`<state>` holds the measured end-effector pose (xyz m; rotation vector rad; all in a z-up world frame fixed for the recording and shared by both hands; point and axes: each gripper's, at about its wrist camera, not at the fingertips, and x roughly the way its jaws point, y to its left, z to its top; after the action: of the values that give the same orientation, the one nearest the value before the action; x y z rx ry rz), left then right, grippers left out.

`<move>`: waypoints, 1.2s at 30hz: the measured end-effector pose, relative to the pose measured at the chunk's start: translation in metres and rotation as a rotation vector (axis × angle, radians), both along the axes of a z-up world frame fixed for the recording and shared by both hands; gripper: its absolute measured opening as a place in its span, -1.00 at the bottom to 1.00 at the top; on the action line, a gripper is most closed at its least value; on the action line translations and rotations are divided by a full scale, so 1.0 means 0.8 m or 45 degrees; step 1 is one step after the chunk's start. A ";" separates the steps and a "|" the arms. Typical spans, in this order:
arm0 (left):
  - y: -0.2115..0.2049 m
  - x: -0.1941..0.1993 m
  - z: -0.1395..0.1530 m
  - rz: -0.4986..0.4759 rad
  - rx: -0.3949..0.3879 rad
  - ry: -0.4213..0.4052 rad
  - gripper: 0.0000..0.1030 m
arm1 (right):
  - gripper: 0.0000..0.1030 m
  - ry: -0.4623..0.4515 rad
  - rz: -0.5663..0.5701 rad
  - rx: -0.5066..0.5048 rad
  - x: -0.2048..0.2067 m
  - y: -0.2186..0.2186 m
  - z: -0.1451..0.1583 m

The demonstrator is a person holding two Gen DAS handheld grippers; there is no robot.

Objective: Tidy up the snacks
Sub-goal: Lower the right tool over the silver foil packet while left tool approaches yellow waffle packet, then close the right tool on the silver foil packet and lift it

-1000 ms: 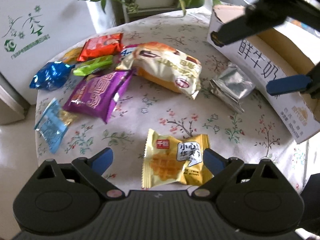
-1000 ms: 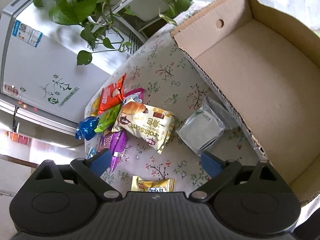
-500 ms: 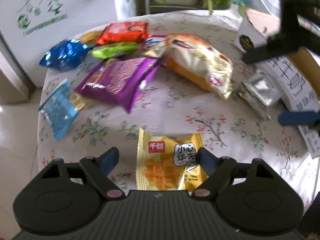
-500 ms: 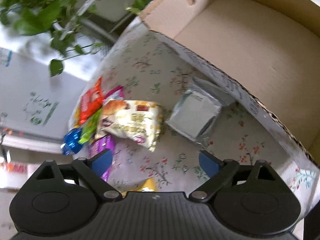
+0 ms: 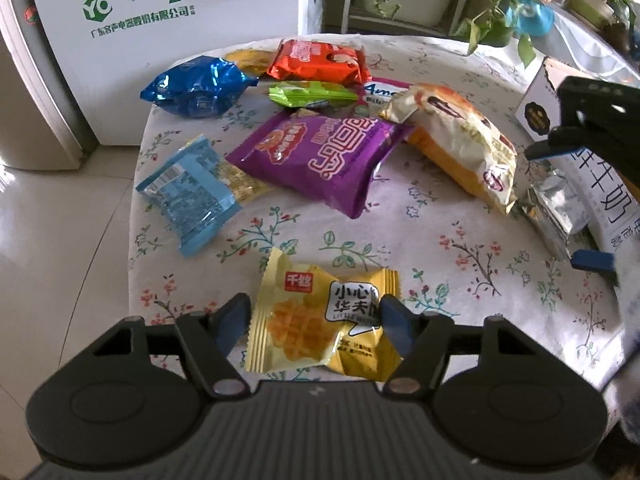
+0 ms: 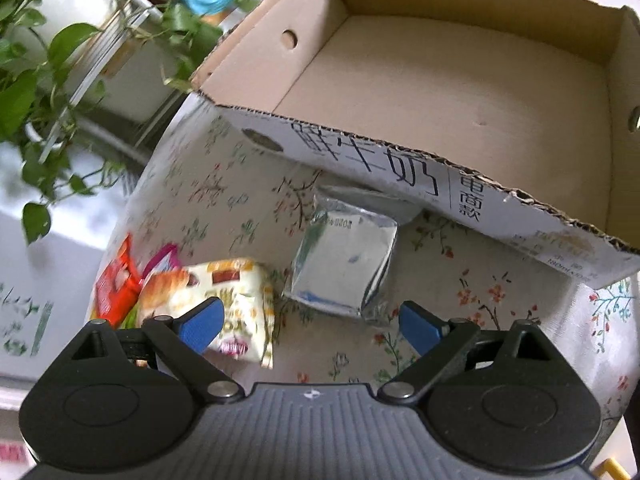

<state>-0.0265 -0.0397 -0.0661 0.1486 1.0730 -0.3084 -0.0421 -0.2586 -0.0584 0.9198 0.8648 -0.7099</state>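
Note:
A yellow waffle snack packet [image 5: 316, 312] lies at the near edge of the flowered round table [image 5: 440, 248]. My left gripper [image 5: 314, 322] straddles it, jaws closing; the right pad [image 5: 394, 328] meets the wrapper's edge, the left pad [image 5: 234, 320] stands just off it. My right gripper [image 6: 310, 326] hangs open just above a silver foil packet [image 6: 344, 264], which lies against the outer wall of an empty cardboard box [image 6: 380, 168]. In the left wrist view the silver packet [image 5: 556, 204] shows between the right gripper's blue pads.
Loose on the cloth are a croissant bag [image 5: 460, 140], a purple packet [image 5: 324, 152], a light-blue packet [image 5: 192, 192], a dark-blue packet [image 5: 196, 88], a red packet [image 5: 316, 60] and a green one [image 5: 312, 94]. A white appliance [image 5: 160, 20] and potted plants [image 6: 48, 60] stand behind the table.
The left jaws have narrowed around the yellow packet as the gripper rolled and shifted. The right gripper has sunk and rolled, bringing the silver packet and box wall closer.

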 end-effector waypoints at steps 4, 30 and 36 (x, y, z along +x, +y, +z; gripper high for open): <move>0.003 -0.002 0.002 -0.001 0.012 -0.022 0.35 | 0.89 0.025 -0.067 -0.093 0.008 0.002 -0.007; 0.032 0.003 0.006 0.029 -0.009 -0.028 0.44 | 0.09 0.114 0.468 0.065 -0.015 -0.004 -0.007; 0.019 -0.002 0.002 -0.017 0.060 -0.069 0.51 | 0.44 0.028 0.279 0.043 -0.024 -0.028 0.000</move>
<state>-0.0281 -0.0246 -0.0643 0.2048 1.0265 -0.2896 -0.0613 -0.2813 -0.0584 0.8328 0.9825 -0.5179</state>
